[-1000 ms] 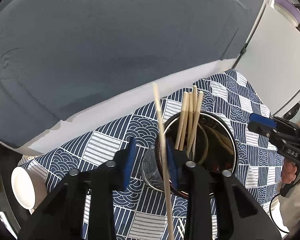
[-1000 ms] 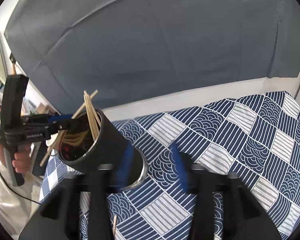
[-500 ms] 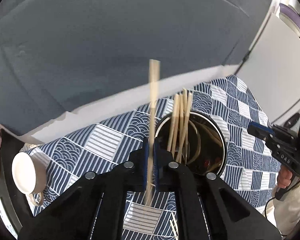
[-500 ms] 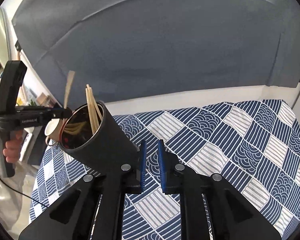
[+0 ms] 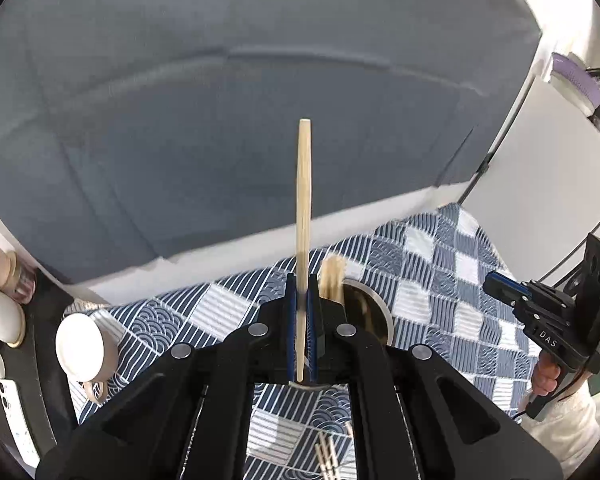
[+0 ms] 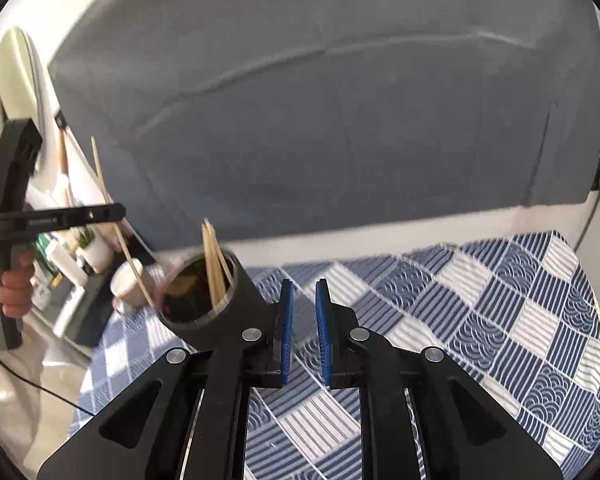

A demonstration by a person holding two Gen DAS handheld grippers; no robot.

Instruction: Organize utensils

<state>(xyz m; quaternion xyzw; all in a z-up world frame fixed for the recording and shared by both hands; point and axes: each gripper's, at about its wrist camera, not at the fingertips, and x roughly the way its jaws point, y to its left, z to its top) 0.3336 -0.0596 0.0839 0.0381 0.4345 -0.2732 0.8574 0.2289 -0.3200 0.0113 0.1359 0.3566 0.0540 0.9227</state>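
My left gripper (image 5: 300,296) is shut on a single wooden chopstick (image 5: 303,216) that stands upright, lifted above the table. Behind its fingers sits the dark metal utensil holder (image 5: 370,312) with several chopsticks (image 5: 332,280) in it. In the right wrist view the holder (image 6: 208,296) stands left of my right gripper (image 6: 303,312), whose blue pads (image 6: 286,320) are nearly together with nothing between them. The left gripper (image 6: 112,212) shows there holding the chopstick (image 6: 116,224) slanted beside the holder's rim. A few loose chopsticks (image 5: 328,456) lie on the blue patterned tablecloth (image 5: 440,280).
A white cup (image 5: 86,346) lies on its side at the table's left end, also seen in the right wrist view (image 6: 130,284). A dark side shelf (image 5: 4,320) with a plant pot and bottles stands left. A grey backdrop and white wall rise behind the table.
The left gripper closed on the chopstick and raised it upright. The right gripper closed to a narrow gap and pulled back a little from the holder.
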